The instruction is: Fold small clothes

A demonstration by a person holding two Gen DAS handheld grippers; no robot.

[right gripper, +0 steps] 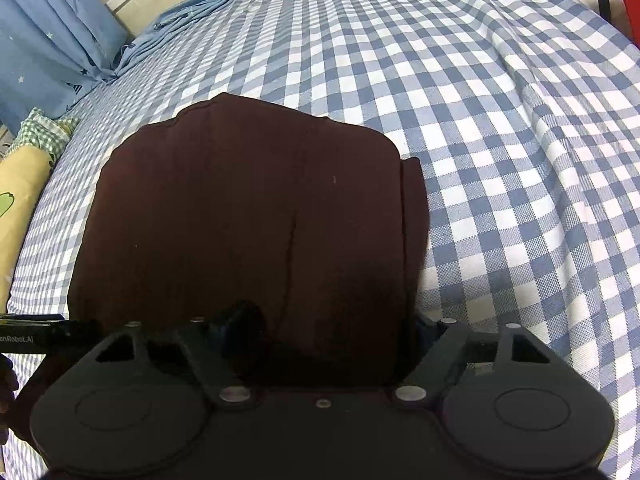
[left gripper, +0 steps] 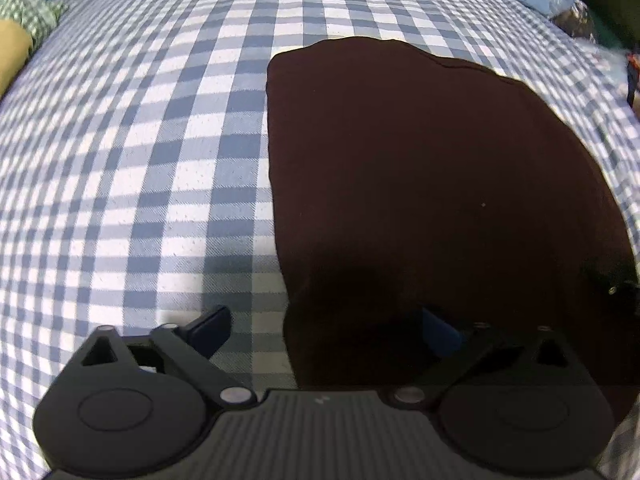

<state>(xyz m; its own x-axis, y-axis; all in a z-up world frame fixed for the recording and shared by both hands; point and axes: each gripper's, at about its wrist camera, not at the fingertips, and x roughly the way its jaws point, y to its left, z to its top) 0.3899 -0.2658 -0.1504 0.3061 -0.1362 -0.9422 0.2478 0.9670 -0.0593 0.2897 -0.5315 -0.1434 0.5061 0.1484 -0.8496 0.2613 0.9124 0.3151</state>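
Note:
A dark brown garment (left gripper: 420, 184) lies folded flat on the blue-and-white checked bed sheet (left gripper: 140, 160). My left gripper (left gripper: 326, 330) points down at its near left edge, jaws wide apart. One of its fingers (left gripper: 212, 328) is over the sheet and the other is over the cloth. In the right wrist view the same garment (right gripper: 240, 208) fills the middle, with a folded flap along its right side. My right gripper (right gripper: 334, 328) hangs over the near right part, open. Its left finger (right gripper: 244, 328) is above the cloth and its right one is at the cloth's edge.
A yellow pillow (right gripper: 20, 208) and a green checked cloth (right gripper: 44, 132) lie at the left edge of the bed. Blue star-print curtains (right gripper: 48, 40) and bunched blue fabric (right gripper: 192, 8) lie beyond. Part of the other gripper (right gripper: 36, 334) shows at the lower left. Checked sheet spreads to the right.

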